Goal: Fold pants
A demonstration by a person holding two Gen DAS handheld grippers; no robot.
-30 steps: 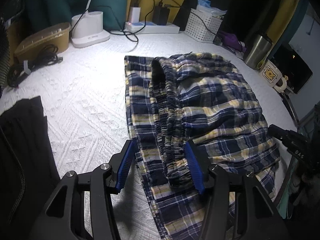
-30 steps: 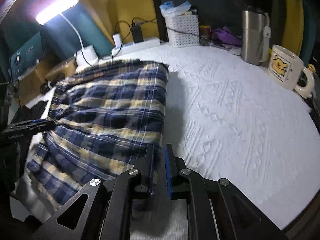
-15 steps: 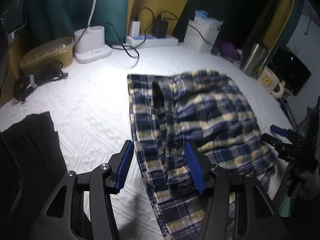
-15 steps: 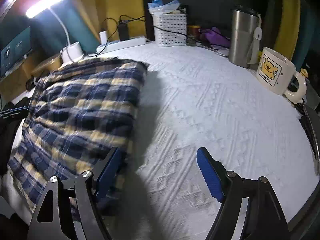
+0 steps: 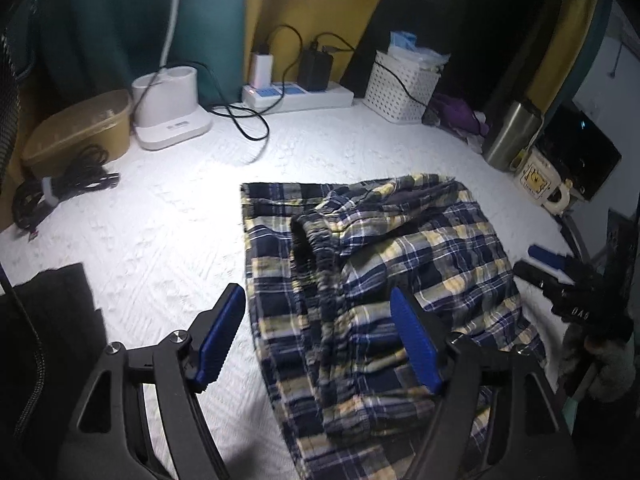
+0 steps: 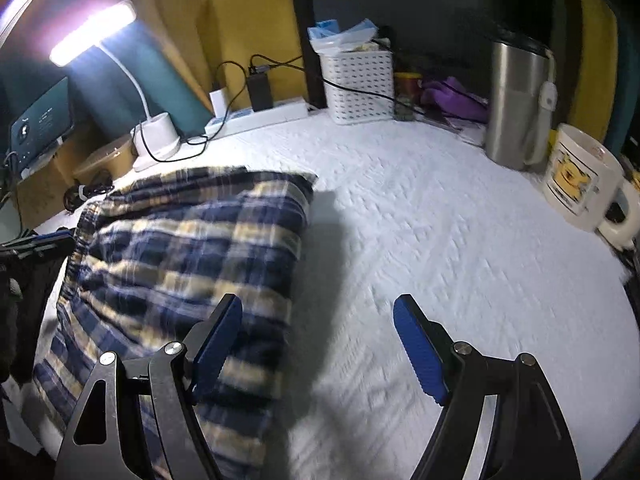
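Note:
The navy, yellow and white plaid pants (image 5: 400, 264) lie folded on the white textured cover (image 5: 160, 232), with the gathered waistband (image 5: 320, 280) running toward me. My left gripper (image 5: 316, 295) hovers above the waistband's near end. Its jaws are opening, and the cloth lies below them without touching the pads. In the right wrist view the pants (image 6: 192, 240) fill the left side. My right gripper (image 6: 318, 302) stands open at their right edge, one finger over the cloth and the other over the bare cover. It also shows in the left wrist view as the right gripper (image 5: 560, 276).
Along the back stand a white lamp base (image 5: 170, 110), a power strip (image 5: 296, 96) with chargers, a white basket (image 6: 358, 84), a steel tumbler (image 6: 518, 104) and a mug (image 6: 580, 176). A tan container (image 5: 80, 124) and black cables (image 5: 60, 184) sit at the left. Black cloth (image 5: 48, 320) lies near left.
The right gripper let go of the pants' edge, opened wide and drew back. The left gripper widened its jaws and pulled back and up from the waistband. The pants now lie flat.

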